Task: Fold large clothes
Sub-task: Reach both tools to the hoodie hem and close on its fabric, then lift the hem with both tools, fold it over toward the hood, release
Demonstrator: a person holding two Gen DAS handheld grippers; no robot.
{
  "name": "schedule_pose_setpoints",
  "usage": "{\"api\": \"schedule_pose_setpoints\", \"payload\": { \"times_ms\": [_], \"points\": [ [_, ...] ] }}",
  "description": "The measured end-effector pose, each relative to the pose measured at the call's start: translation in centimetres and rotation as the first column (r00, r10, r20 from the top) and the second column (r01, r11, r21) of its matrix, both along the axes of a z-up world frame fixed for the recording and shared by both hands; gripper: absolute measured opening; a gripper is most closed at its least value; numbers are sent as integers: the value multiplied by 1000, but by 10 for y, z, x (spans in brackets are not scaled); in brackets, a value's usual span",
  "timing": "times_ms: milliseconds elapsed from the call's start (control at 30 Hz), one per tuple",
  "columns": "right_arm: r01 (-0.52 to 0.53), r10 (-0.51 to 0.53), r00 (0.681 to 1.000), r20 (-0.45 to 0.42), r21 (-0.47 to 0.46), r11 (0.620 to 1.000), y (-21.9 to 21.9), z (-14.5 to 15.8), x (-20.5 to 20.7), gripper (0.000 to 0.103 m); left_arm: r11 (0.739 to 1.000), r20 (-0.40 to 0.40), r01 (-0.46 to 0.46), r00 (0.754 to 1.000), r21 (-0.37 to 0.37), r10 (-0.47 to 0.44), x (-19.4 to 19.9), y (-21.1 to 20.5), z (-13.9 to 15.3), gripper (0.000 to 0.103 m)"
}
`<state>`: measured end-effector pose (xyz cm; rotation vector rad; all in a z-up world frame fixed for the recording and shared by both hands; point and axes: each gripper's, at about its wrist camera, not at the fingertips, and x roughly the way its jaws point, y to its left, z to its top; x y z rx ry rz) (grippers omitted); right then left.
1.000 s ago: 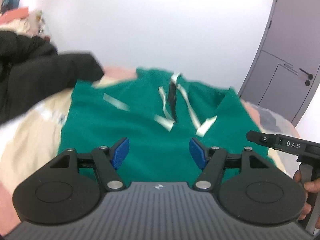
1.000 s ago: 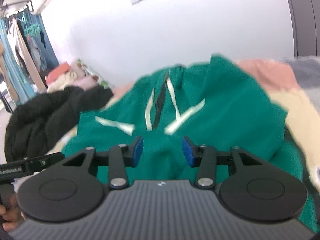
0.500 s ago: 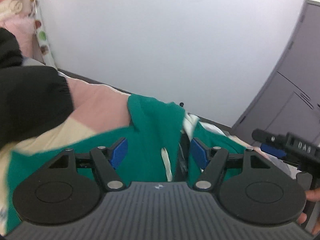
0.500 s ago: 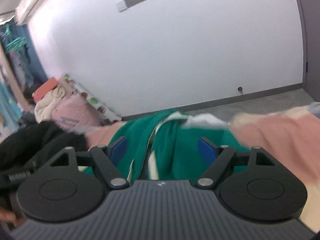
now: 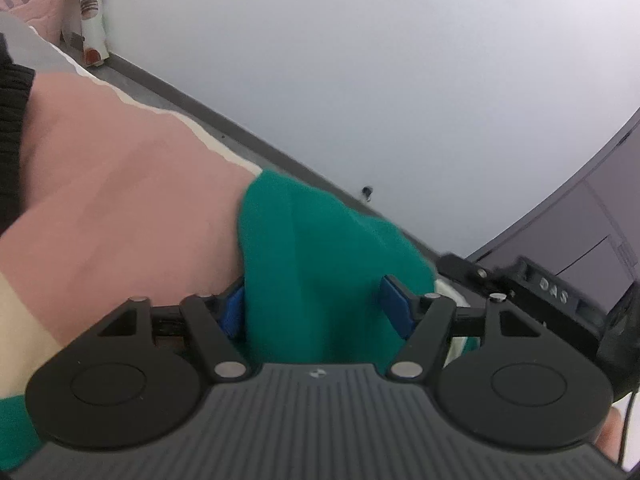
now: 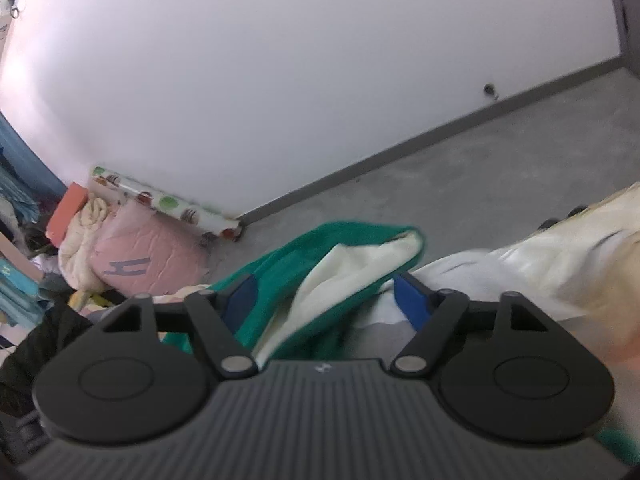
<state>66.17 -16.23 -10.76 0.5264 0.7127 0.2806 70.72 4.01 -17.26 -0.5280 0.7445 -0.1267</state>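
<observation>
Both grippers have swept forward over the green garment since a second ago, when its whole front with pale drawstrings lay spread ahead; only its far edge shows beyond the fingers.

Left wrist view: the left gripper [image 5: 316,306] has a bulge of the green garment [image 5: 320,248] between its blue pads [image 5: 396,304]. Its jaws have just been closing, yet the right pad stands clear of the cloth and the left one is half hidden by it — not a firm clamp, so they read as apart. Left of the garment lies a pink and cream blanket [image 5: 120,216], with a black ribbed cuff [image 5: 10,128] at the far left edge. At the right the other gripper's black body [image 5: 552,292] bears the raised letters "DAS". Beyond are a white wall [image 5: 360,60], a grey skirting strip and part of a grey door [image 5: 600,208].

Right wrist view: the right gripper [image 6: 324,300] has been closing a little too, but its jaws stand apart, the garment's green hood with cream lining [image 6: 344,264] lying loosely between them, touching neither pad clearly. White bedding [image 6: 540,256] spreads to the right. Farther left, on the grey floor [image 6: 480,168], sits a pink cushion [image 6: 140,256] marked with a letter like "H", beside a roll printed with macarons [image 6: 168,204]. Black clothing [image 6: 36,344] fills the near left.
</observation>
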Motion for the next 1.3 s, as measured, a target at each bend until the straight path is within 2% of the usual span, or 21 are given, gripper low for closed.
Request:
{"api": "schedule_pose_setpoints", "payload": {
  "times_ms": [33, 67, 100, 133, 200, 400, 467, 567, 667, 733, 833, 967, 1033, 1133, 1167, 1233, 1300],
  "points": [
    [-13, 13, 1000, 5, -19, 1000, 7, 0, 1, 68, 1000, 0, 12, 1000, 26, -12, -1, -2, -1, 45],
    [-36, 37, 999, 14, -56, 998, 14, 2, 3, 58, 998, 0, 24, 1000, 55, -24, 0, -6, 1, 38],
    [-62, 64, 998, 15, -92, 994, 20, 4, 5, 45, 997, 3, 33, 999, 75, -34, -2, -8, 4, 27],
    [-68, 70, 997, 12, -133, 989, 25, 7, 4, 26, 996, 10, 38, 999, 80, -39, -3, -10, 6, 20],
    [-64, 72, 997, 38, -171, 983, 30, 20, -7, 18, 993, 32, 48, 998, 106, -51, -11, -12, 18, 16],
    [-104, 144, 966, 215, -187, 977, 24, 74, -76, 16, 990, 121, 92, 987, 106, -104, -69, -4, 72, 15],
    [-125, 184, 943, 275, -219, 968, 16, 92, -107, 16, 983, 162, 123, 976, 138, -145, -101, -3, 92, 15],
    [-154, 245, 900, 361, -263, 952, 1, 113, -157, 16, 977, 188, 156, 965, 146, -182, -150, -2, 111, 15],
    [-167, 278, 861, 426, -279, 945, -19, 123, -212, 16, 967, 214, 183, 952, 179, -219, -206, -6, 120, 15],
    [-173, 312, 835, 453, -322, 931, -25, 123, -249, 16, 957, 213, 203, 945, 208, -247, -249, -13, 121, 15],
    [-186, 362, 804, 472, -378, 907, -32, 112, -309, 16, 957, 199, 219, 946, 188, -256, -305, -16, 113, 15],
    [-207, 383, 814, 437, -398, 894, -38, 84, -361, 17, 956, 153, 225, 955, 187, -254, -367, -21, 86, 16],
    [-219, 381, 836, 395, -397, 892, -39, 66, -381, 17, 958, 133, 218, 961, 186, -244, -385, -21, 69, 16],
    [-219, 344, 882, 323, -367, 904, -41, 42, -402, 19, 954, 117, 199, 966, 224, -229, -406, -33, 51, 21],
    [-218, 333, 894, 301, -359, 908, -40, 34, -402, 19, 955, 119, 191, 968, 225, -222, -410, -33, 48, 24],
    [-221, 329, 903, 275, -358, 907, -39, 27, -404, 21, 965, 125, 170, 972, 201, -197, -412, -35, 43, 47],
    [-214, 309, 916, 254, -342, 915, -44, 27, -407, 24, 975, 158, 145, 972, 167, -172, -418, -31, 47, 55]
  ]
}}
